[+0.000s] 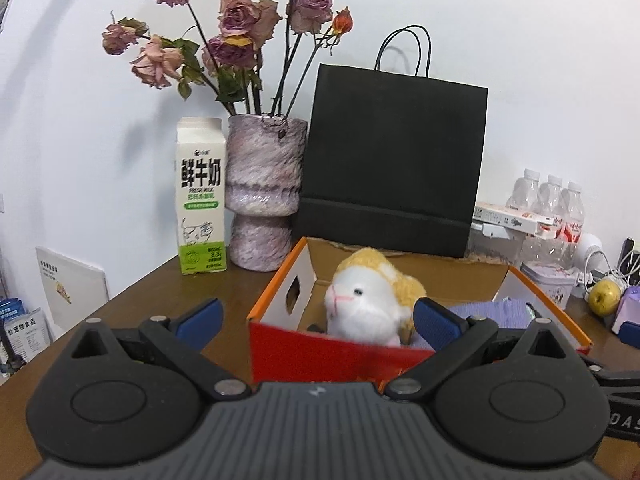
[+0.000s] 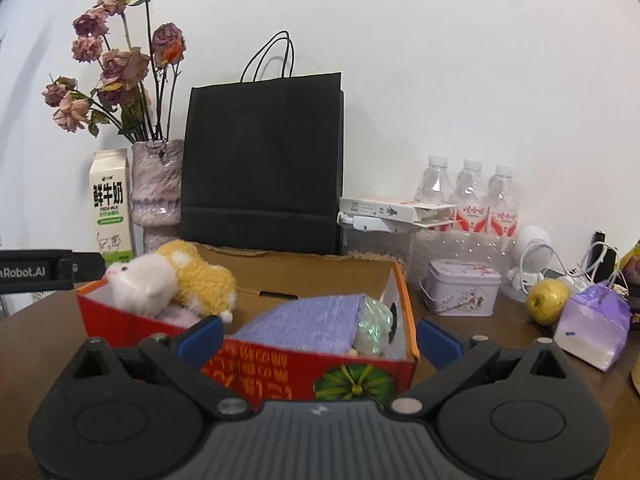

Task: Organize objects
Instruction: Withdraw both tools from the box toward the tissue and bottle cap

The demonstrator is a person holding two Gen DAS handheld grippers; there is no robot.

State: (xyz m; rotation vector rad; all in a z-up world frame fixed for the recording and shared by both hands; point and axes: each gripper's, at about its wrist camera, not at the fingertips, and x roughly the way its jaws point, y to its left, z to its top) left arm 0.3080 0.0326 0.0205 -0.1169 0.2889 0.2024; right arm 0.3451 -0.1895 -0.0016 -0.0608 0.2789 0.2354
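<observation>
Red cardboard box (image 2: 280, 372) sits near us on the brown table (image 1: 168, 304), with the toy lamb (image 1: 370, 300) and purple cloth (image 2: 308, 322) inside. Our left gripper (image 1: 318, 318) and right gripper (image 2: 320, 338) are both spread wide, holding nothing. Maybe the apple (image 2: 547, 296) goes next; we should reach right slowly.

Plush toy (image 1: 370, 304) inside red box (image 1: 320, 354)

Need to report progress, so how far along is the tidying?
Already in the red cardboard box: white-and-yellow plush toy, purple fuzzy cloth, iridescent crinkly item. In hand: nothing; left gripper and right gripper are open. Possibly left: yellow-green apple, purple pouch.
</observation>
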